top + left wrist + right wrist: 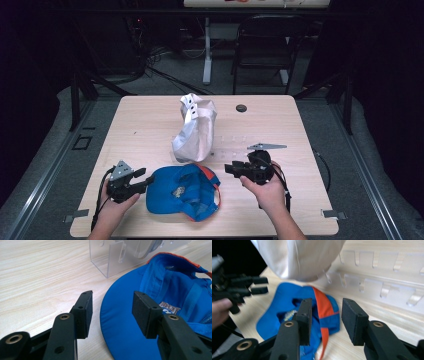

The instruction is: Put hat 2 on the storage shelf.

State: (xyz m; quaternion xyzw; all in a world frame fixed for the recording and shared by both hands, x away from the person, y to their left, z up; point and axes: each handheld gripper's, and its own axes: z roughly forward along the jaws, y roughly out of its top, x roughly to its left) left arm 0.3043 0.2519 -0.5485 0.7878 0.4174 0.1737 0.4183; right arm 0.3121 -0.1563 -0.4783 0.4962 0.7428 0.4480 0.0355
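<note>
Beside the blue cap (184,191), which lies upside down near the wooden table's (150,125) front edge, the left gripper (142,180) and right gripper (231,169) flank it, jaws parted, holding nothing. Behind it stands a white cap (196,127) on a clear acrylic rack (387,277).

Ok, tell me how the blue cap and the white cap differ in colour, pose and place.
The blue cap is bright blue with orange trim; the white cap is plain pale white. The blue cap lies flat on the table, upside down with its inside label showing; the white cap stands raised on a clear plastic rack. The blue cap sits at the near edge between both grippers; the white cap is farther back. Neither is being gripped.
</note>
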